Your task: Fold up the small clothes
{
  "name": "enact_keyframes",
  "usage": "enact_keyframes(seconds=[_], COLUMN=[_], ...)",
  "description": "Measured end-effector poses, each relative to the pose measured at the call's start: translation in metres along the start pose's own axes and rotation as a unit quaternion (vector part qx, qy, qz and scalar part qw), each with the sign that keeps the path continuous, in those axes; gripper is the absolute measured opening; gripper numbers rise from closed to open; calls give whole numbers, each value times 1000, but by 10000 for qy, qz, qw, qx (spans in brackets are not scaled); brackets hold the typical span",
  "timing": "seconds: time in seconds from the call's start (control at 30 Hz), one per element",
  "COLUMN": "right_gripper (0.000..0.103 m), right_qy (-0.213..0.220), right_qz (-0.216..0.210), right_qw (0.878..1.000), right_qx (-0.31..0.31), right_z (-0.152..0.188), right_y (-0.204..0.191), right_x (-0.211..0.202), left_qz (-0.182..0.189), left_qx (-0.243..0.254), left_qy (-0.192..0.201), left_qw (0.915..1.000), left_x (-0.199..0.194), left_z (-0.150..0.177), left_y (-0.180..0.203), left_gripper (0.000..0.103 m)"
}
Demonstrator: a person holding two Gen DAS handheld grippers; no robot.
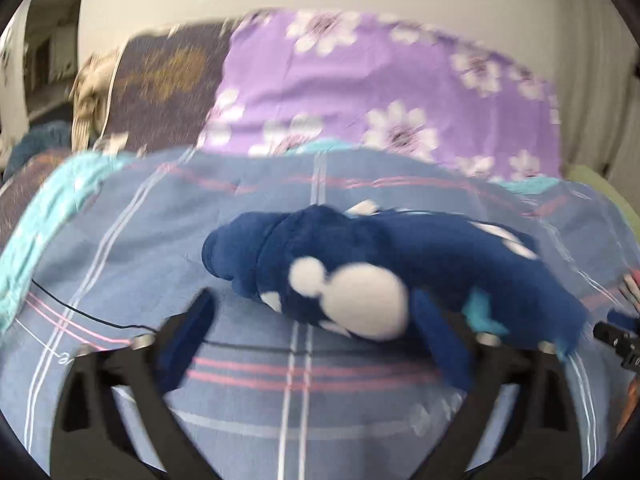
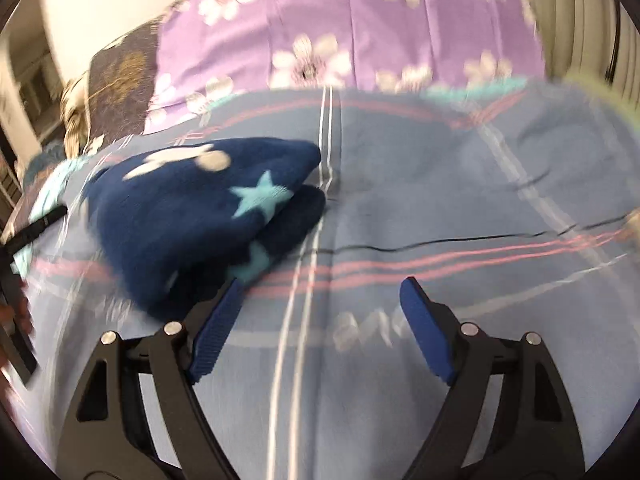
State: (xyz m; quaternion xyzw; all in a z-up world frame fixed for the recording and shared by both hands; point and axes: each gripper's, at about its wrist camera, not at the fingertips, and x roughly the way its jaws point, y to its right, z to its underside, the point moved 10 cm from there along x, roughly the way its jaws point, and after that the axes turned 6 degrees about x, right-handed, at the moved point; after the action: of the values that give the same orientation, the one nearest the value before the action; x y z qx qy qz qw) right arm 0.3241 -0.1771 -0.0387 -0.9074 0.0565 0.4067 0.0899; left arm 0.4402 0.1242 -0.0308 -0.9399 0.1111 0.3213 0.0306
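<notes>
A small dark blue fleece garment point(image 1: 400, 256) with white blobs and light blue stars lies bunched and folded over on the blue plaid sheet point(image 1: 120, 248). My left gripper point(image 1: 316, 320) is open, its fingers spread wide just in front of the garment; the right finger point(image 1: 444, 344) touches the garment's near edge. In the right wrist view the garment point(image 2: 192, 216) lies to the left. My right gripper point(image 2: 322, 300) is open and empty over bare sheet; its left finger point(image 2: 216, 332) is beside the garment's near corner. Both views are motion-blurred.
A purple flowered pillow point(image 1: 360, 88) and a dark patterned cushion point(image 1: 168, 84) stand at the back. A teal cloth point(image 1: 44, 216) lies at the left edge. A thin black cable point(image 2: 440, 242) runs across the sheet. The other gripper's body point(image 2: 16, 280) shows at the left.
</notes>
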Motion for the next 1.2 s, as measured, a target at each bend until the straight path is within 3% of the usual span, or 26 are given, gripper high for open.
enact_keyframes(seconds=[0.17, 0.23, 0.33, 0.47, 0.77, 0.9, 1.07, 1.2], right_gripper=[97, 99, 101, 101, 101, 101, 101, 101], right_qy=[754, 882, 898, 830, 735, 722, 613, 554], right_qz=[168, 263, 371, 342, 285, 265, 231, 230], right_qw=[9967, 9952, 9947, 9955, 9969, 9970, 9978, 9982], right_qx=[-263, -337, -340, -304, -76, -81, -60, -34], right_z=[34, 44, 68, 96, 140, 153, 166, 172], right_y=[-7, -8, -13, -19, -17, -17, -18, -19], right_x=[-109, -135, -172, -209, -245, -251, -251, -250], left_qz=[91, 25, -193, 200, 231, 240, -65, -25], left_qx=[-68, -141, -160, 164, 472, 578, 633, 537], left_qy=[68, 25, -181, -269, 228, 113, 109, 99], left_qw=[9999, 9999, 9995, 9993, 9984, 9980, 9979, 9985], left_x=[-72, -101, -135, -181, -263, -277, -289, -294], left_z=[39, 60, 88, 114, 147, 162, 171, 175], left_y=[31, 45, 67, 109, 151, 159, 155, 152], left_gripper=[102, 102, 102, 102, 102, 102, 102, 102])
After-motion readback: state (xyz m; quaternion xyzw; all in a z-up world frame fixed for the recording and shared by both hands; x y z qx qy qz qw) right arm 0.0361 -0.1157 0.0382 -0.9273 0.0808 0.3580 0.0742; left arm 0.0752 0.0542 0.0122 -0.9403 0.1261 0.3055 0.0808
